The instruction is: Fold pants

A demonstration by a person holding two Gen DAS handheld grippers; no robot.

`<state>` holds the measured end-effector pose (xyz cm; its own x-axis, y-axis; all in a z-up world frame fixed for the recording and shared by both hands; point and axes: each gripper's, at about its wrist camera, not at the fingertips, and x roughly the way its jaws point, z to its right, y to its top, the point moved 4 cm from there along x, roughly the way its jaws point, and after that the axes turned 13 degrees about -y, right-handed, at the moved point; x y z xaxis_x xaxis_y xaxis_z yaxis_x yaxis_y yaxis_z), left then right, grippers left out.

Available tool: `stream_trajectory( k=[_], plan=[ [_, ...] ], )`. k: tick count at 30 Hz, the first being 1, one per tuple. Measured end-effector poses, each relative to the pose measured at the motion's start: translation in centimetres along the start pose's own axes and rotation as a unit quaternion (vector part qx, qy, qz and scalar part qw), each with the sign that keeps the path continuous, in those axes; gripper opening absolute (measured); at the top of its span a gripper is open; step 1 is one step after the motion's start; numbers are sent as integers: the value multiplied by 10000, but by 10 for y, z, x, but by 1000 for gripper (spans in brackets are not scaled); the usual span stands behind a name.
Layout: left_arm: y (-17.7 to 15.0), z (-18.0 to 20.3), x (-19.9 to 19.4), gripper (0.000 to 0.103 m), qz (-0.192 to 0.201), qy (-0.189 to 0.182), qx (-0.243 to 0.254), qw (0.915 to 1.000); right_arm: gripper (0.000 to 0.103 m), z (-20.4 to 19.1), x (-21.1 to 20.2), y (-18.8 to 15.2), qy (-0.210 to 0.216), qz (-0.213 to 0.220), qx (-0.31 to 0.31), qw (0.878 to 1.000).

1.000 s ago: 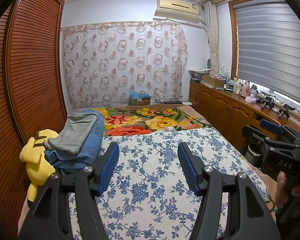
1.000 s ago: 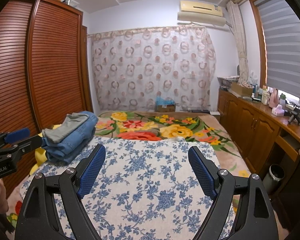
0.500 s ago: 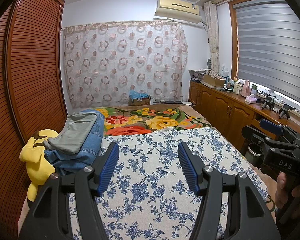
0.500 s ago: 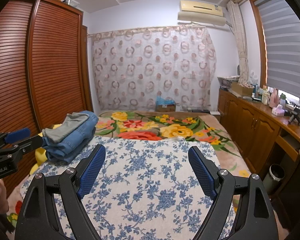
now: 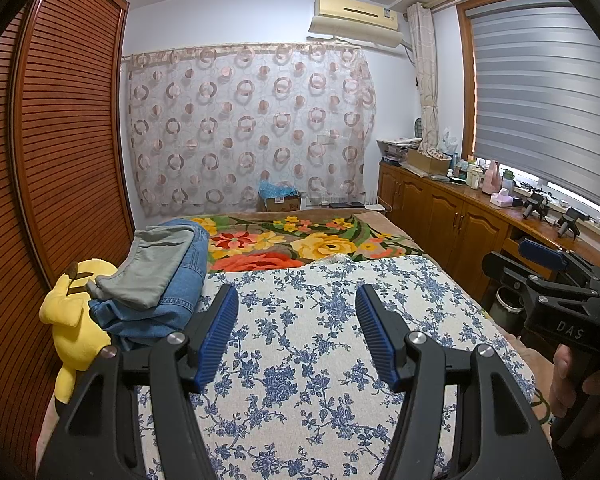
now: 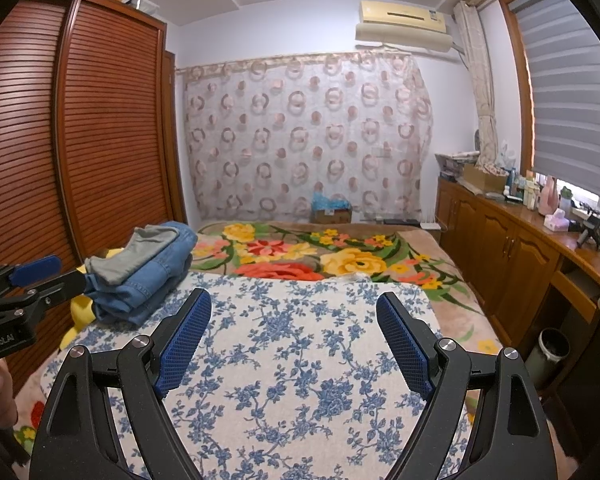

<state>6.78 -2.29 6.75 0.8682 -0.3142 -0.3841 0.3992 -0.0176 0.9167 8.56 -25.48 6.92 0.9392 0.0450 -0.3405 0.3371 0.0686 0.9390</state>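
Left wrist view first. Left gripper [image 5: 296,332] jaws stand wide, nothing between them, only blue-flowered bed cover [image 5: 324,360] beyond. Folded pants pile [image 5: 156,280] sits up and to the left of the jaws, at the bed's left side: grey pants [image 5: 148,268] on top of blue jeans [image 5: 180,300]. The pile's near end lies just beside the left finger in this view; whether they touch, cannot tell. Long axis of the pile runs away from the camera toward the flower-print blanket [image 5: 300,244]. Yellow plush toy [image 5: 74,320] is wedged between the pile and the slatted wardrobe door [image 5: 60,140], so that side is tight. Right gripper [image 5: 540,264] shows at the right edge, held in a hand [image 5: 576,380], over the bed's right margin beside the wooden cabinets [image 5: 452,224].

Right wrist view. Right gripper [image 6: 294,340] jaws also wide and empty, pointed over the middle of the bed cover [image 6: 300,360]. Pants pile [image 6: 140,276] lies well to the left and somewhat ahead. Left gripper [image 6: 36,276] reaches in from the left edge, its tip just by the pile's near end; contact not clear.

Judgement: left hand is much the nearer to the pile, so any pick falls to it. No unfolded pants are visible on the bed, and the pile looks finished; task seems at a start or a pause. Open room is the flowered cover's centre, free for spreading. Bed edge on the right drops toward a waste bin [image 6: 552,348].
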Motion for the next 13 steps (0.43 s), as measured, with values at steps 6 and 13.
stream_trajectory(
  k=[6, 13],
  plan=[
    [0, 0, 0, 61, 3, -2, -1, 10000, 87, 0, 0, 0, -2, -3, 7, 10000],
    [0, 0, 0, 61, 4, 1, 3, 10000, 87, 0, 0, 0, -2, -2, 2, 10000]
  ],
)
